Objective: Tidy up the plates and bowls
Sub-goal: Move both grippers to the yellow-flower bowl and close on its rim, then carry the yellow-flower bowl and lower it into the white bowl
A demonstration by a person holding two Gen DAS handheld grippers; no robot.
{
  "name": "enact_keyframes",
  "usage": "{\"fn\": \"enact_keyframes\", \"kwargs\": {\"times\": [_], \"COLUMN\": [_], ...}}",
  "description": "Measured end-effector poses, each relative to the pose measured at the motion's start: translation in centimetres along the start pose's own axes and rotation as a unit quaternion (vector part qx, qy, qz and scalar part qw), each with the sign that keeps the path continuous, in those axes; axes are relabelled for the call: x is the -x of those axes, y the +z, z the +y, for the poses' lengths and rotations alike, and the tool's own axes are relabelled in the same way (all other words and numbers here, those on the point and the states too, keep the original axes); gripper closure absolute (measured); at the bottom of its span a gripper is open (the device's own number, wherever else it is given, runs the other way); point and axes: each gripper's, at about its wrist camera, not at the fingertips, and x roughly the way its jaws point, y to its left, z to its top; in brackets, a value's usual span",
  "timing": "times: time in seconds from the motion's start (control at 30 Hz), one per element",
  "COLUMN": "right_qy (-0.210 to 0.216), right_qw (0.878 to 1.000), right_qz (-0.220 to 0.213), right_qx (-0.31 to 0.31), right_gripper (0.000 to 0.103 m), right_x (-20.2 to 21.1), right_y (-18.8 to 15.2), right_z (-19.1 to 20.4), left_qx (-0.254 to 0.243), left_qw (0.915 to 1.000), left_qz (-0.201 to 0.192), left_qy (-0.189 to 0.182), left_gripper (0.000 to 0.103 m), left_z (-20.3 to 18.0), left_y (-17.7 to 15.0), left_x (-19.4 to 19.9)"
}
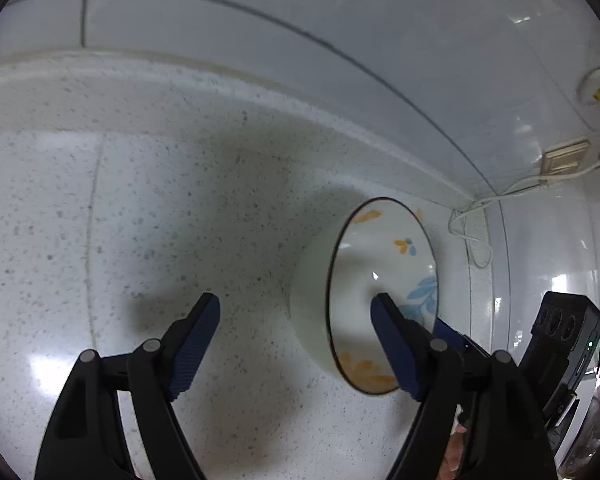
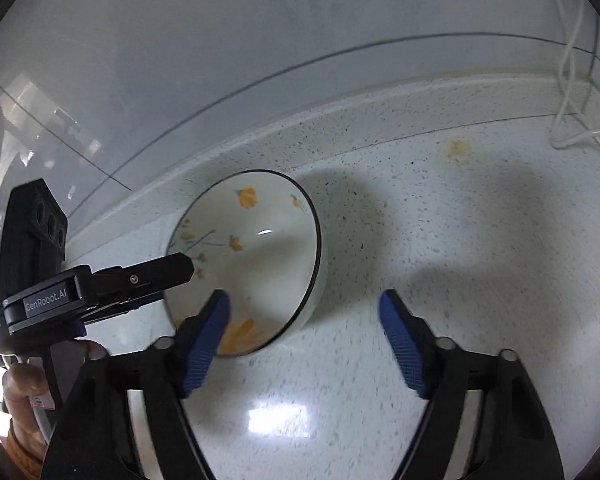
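Note:
A white bowl with orange and blue flowers and a dark rim sits on the speckled counter near the back wall; it also shows in the right wrist view. My left gripper is open, its right finger in front of the bowl's inside, its left finger over bare counter. My right gripper is open and empty, its left finger over the bowl's near rim. The left gripper shows from the side, reaching the bowl's left rim.
The speckled white counter meets a tiled wall at a raised ledge. White cables hang in the right corner by wall sockets. An orange stain marks the counter. A white rim shows under my right gripper.

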Motion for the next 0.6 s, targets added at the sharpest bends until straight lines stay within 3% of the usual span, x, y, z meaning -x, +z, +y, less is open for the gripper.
{"fn": "enact_keyframes", "kwargs": {"times": [0.03,0.1,0.13,0.23,0.3,0.6], "right_qy": [0.002,0.001,0.004,0.018,0.015,-0.009], "right_qw": [1.000,1.000,1.000,1.000,1.000,0.999], "right_qz": [0.005,0.014,0.017,0.020,0.020,0.031], "right_qx": [-0.001,0.001,0.001,-0.001,-0.001,0.001], "right_gripper": [0.047,0.058,0.065,0.077,0.080,0.086], "right_x": [-0.6,-1.5,-1.9,-2.5,-2.6,-1.0], "right_y": [0.2,0.4,0.5,0.6,0.8,-1.8], "right_z": [-0.1,-0.2,-0.2,-0.1,0.1,1.0], "left_qx": [0.000,-0.014,-0.017,-0.020,-0.019,-0.018], "left_qw": [1.0000,0.9999,0.9998,0.9997,0.9996,0.9990], "left_qz": [0.005,0.004,0.008,0.012,0.022,0.042], "left_qy": [0.004,0.005,0.003,0.001,-0.008,0.002], "left_gripper": [0.029,0.046,0.049,0.066,0.085,0.086], "left_z": [0.0,-0.3,-0.4,-0.5,-0.5,-1.7], "left_y": [0.2,0.6,0.7,1.0,1.1,-2.8], "left_x": [-0.5,-1.2,-1.4,-2.1,-2.7,-1.5]}}
